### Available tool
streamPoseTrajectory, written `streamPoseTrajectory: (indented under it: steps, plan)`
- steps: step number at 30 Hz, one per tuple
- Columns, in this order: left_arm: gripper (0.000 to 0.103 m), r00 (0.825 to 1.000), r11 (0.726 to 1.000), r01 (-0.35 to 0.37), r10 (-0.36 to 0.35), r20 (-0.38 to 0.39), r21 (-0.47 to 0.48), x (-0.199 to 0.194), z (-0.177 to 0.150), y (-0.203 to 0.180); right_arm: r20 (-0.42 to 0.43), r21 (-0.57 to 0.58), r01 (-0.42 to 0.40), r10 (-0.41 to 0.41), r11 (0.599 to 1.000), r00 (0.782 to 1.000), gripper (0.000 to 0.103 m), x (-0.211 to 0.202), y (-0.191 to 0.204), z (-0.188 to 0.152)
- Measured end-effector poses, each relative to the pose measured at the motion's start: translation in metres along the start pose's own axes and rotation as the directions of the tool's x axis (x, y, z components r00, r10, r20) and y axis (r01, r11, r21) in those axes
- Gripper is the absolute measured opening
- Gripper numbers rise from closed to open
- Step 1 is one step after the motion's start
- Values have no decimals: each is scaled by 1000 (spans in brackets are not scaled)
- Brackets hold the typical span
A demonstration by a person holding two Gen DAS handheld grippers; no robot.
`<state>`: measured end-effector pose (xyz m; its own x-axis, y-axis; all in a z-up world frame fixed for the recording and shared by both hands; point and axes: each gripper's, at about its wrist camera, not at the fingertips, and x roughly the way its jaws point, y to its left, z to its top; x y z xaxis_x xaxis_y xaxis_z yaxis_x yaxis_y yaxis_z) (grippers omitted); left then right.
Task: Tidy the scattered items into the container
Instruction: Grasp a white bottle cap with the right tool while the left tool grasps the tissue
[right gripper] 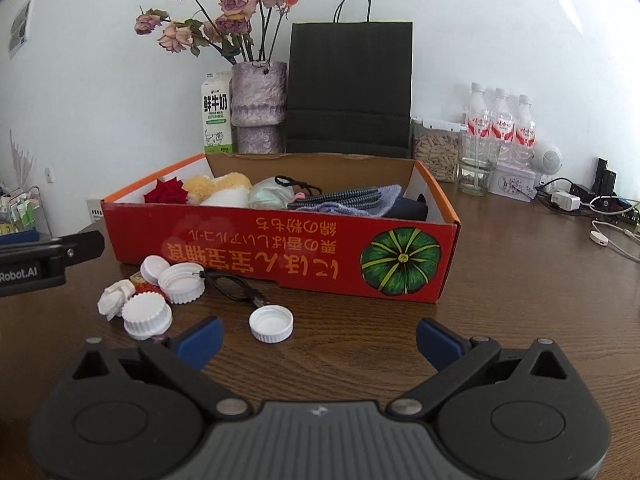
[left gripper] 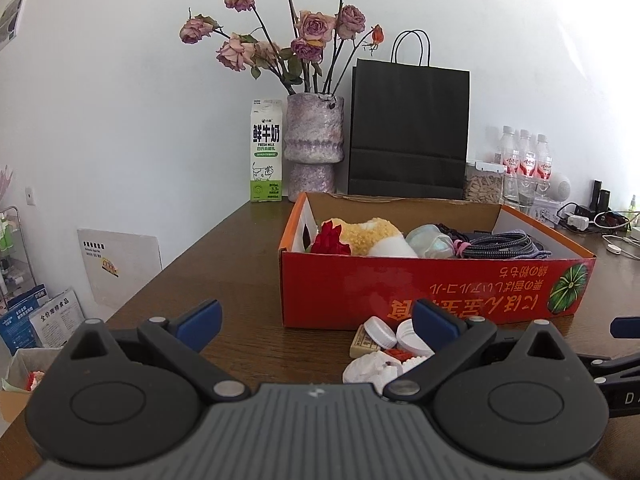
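Note:
A red cardboard box (left gripper: 420,292) (right gripper: 248,244) with a pumpkin picture stands on the brown table. It holds a red flower (right gripper: 166,192), a plush toy, a pale pouch and coiled cables. In front of it lie several white bottle caps (right gripper: 271,323) (left gripper: 378,332), a crumpled white tissue (right gripper: 114,298) (left gripper: 366,368), a small tan packet (left gripper: 366,346) and a black cable (right gripper: 232,284). My left gripper (left gripper: 318,320) is open, just left of the small pile. My right gripper (right gripper: 318,340) is open over bare table, the nearest cap by its left finger.
Behind the box stand a milk carton (left gripper: 266,152), a vase of dried roses (left gripper: 314,144), a black paper bag (left gripper: 408,132), a jar and three water bottles (right gripper: 500,120). Chargers and cables (right gripper: 592,204) lie at the far right. The table's left edge drops to boxes on the floor.

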<state>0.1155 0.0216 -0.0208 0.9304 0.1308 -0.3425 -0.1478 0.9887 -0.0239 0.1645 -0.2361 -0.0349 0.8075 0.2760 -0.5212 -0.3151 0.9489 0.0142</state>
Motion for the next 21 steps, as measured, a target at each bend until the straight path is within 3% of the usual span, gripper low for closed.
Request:
streamPoseTrajectory:
  steps: [9, 13, 17, 19, 20, 21]
  plan:
    - [103, 997, 999, 23, -25, -72, -29, 12, 0, 6, -51, -1, -11, 11, 1000, 999, 102, 17, 2, 5]
    - [103, 993, 999, 23, -28, -112, -45, 19, 1, 12, -91, -1, -25, 24, 1000, 996, 91, 36, 6, 14]
    - [103, 989, 997, 40, -48, -142, -59, 24, 1, 15, -106, -3, -48, 48, 999, 993, 72, 47, 12, 19]
    - [103, 987, 997, 41, -50, -156, -60, 27, 0, 15, -95, -6, -62, 62, 998, 994, 50, 46, 13, 19]
    - [103, 986, 997, 39, -48, -158, -61, 27, 0, 15, -89, -1, -71, 71, 997, 993, 33, 45, 13, 19]
    - [103, 986, 998, 36, -45, -157, -60, 27, 0, 15, -85, 10, -77, 77, 997, 993, 28, 44, 11, 19]
